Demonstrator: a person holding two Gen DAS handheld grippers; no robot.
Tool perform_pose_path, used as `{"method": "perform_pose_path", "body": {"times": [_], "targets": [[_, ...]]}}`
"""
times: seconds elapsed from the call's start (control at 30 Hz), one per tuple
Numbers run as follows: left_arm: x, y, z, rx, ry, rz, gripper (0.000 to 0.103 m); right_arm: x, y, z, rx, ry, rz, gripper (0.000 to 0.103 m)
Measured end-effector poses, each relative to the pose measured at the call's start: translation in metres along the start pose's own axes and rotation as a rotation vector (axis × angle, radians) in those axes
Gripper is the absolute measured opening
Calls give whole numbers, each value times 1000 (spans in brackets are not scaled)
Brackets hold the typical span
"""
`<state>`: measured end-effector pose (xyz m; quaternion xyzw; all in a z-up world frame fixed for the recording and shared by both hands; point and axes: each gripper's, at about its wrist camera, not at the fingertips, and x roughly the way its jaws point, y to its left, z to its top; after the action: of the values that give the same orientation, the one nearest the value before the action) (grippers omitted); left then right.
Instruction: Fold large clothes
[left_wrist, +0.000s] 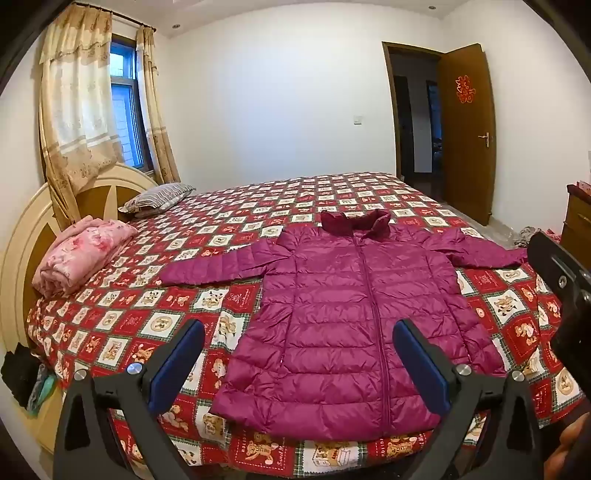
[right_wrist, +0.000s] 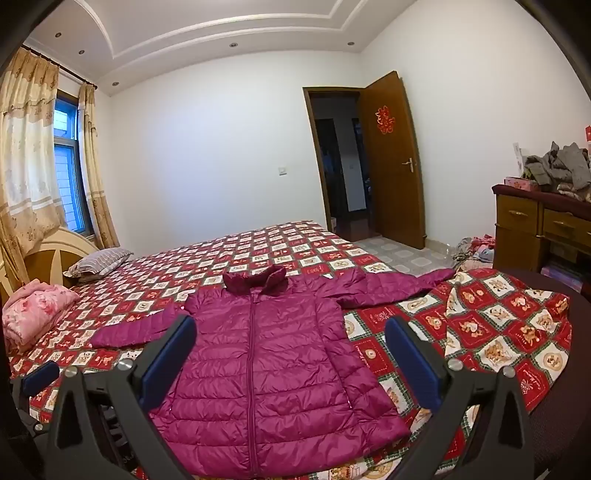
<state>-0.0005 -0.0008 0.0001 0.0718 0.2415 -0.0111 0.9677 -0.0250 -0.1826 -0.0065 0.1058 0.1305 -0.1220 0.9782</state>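
Note:
A magenta quilted puffer jacket (left_wrist: 354, 317) lies flat and zipped, front up, on the bed, collar away from me and both sleeves spread out sideways. It also shows in the right wrist view (right_wrist: 266, 369). My left gripper (left_wrist: 297, 354) is open and empty, held above the jacket's hem, not touching it. My right gripper (right_wrist: 290, 350) is open and empty, held above the jacket's lower half. The right gripper's body shows at the right edge of the left wrist view (left_wrist: 565, 280). One left gripper finger shows at the left edge of the right wrist view (right_wrist: 37, 376).
The bed has a red checked bear-print cover (left_wrist: 155, 325). A folded pink blanket (left_wrist: 81, 254) and a striped pillow (left_wrist: 159, 197) lie near the headboard (left_wrist: 22, 258). A wooden dresser (right_wrist: 539, 225) with grey clothes stands at the right. An open door (right_wrist: 391, 162) is beyond the bed.

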Motion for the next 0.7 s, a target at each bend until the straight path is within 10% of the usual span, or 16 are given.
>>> {"method": "perform_pose_path", "body": {"times": [0.7], "targets": [[-4, 4, 0, -34, -2, -42, 102, -1, -2, 1, -9, 6, -7, 103]]}}
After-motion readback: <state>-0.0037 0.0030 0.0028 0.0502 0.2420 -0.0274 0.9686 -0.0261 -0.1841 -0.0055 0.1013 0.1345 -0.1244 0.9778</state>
